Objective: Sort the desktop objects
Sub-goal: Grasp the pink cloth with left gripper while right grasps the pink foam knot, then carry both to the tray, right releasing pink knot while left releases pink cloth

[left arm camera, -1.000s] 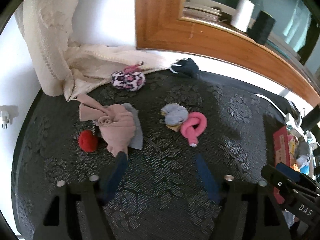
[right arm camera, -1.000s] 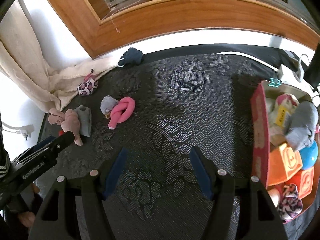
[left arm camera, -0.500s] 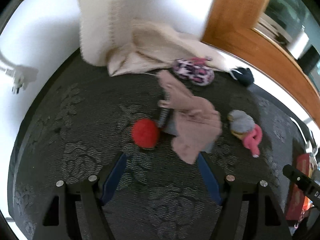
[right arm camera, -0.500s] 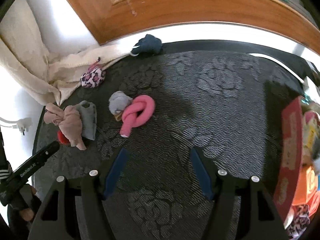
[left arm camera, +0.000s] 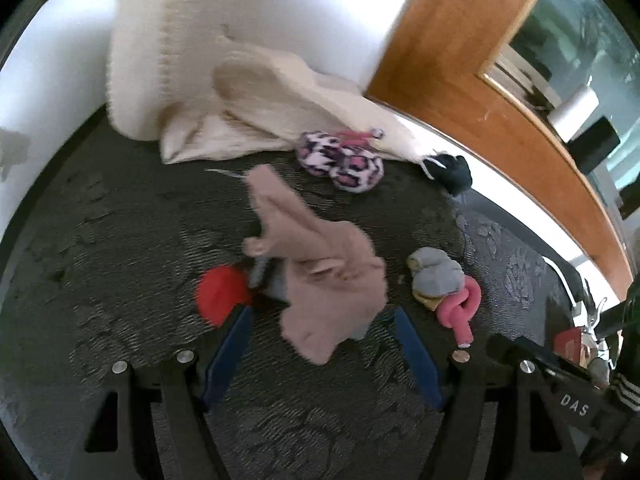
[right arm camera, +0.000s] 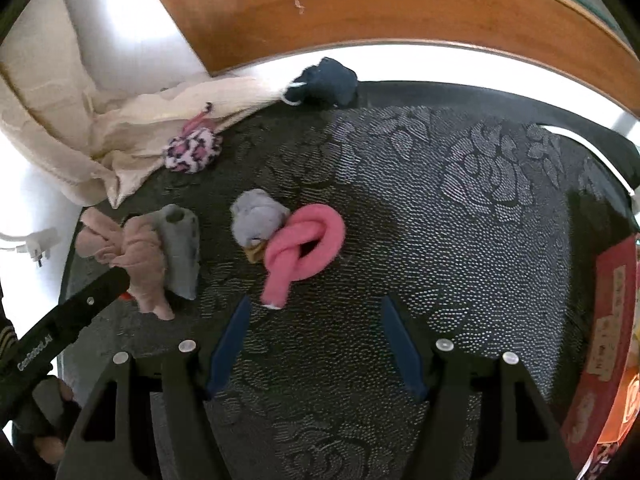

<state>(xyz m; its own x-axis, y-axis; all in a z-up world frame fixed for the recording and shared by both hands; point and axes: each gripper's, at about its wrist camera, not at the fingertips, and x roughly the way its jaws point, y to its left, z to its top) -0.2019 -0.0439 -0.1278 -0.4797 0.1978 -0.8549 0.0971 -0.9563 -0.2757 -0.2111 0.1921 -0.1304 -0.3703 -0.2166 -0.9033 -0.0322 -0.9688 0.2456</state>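
A beige plush toy (left arm camera: 320,264) lies on the dark patterned tabletop (left arm camera: 120,264), with a red pom-pom ball (left arm camera: 220,292) at its left. My left gripper (left arm camera: 322,314) is open, its blue fingertips either side of the toy's near end. The right wrist view shows the same toy (right arm camera: 140,256) on a grey piece (right arm camera: 182,248). A knotted pink sock (right arm camera: 302,248) lies beside a grey sock ball (right arm camera: 256,220). My right gripper (right arm camera: 314,306) is open just in front of the pink sock.
A leopard-print sock ball (left arm camera: 340,160) and a dark navy sock (left arm camera: 452,172) lie at the table's back edge by a cream curtain (left arm camera: 240,92). A red box (right arm camera: 612,320) of toys stands at the right. A wooden window frame (right arm camera: 400,4) runs behind.
My left gripper has moved forward and right, so the beige toy now sits between its fingertips. My right gripper has moved in closer to the pink sock.
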